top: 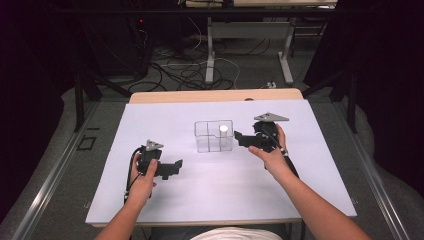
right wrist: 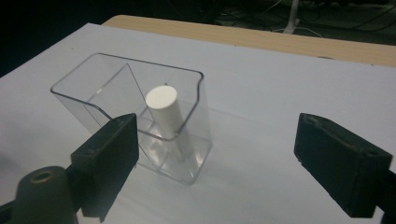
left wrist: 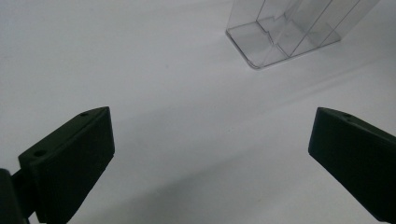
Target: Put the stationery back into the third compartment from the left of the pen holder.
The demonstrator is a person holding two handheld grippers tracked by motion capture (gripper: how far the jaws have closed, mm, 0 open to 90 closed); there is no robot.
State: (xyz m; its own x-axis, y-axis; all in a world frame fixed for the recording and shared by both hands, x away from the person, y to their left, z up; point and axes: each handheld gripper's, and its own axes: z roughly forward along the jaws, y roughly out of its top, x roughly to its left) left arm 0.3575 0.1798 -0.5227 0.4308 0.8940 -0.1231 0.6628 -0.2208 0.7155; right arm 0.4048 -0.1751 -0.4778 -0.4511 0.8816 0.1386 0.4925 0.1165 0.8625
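Note:
A clear plastic box (top: 214, 136) with inner dividers stands in the middle of the white table cover. A white cylinder (top: 224, 130) stands upright in its back right compartment, also seen in the right gripper view as the white cylinder (right wrist: 163, 112) inside the clear box (right wrist: 135, 112). My right gripper (top: 241, 140) is just right of the box, open, with nothing between its jaws. My left gripper (top: 176, 167) rests at the front left of the box, open and empty. In the left gripper view the clear box (left wrist: 289, 32) is ahead at the upper right.
The white cover (top: 220, 175) lies on a wooden table (top: 215, 95) whose far edge shows behind it. Beyond the table are metal desk legs (top: 210, 55) and loose cables (top: 180, 70) on the floor. The person's forearms enter from the bottom.

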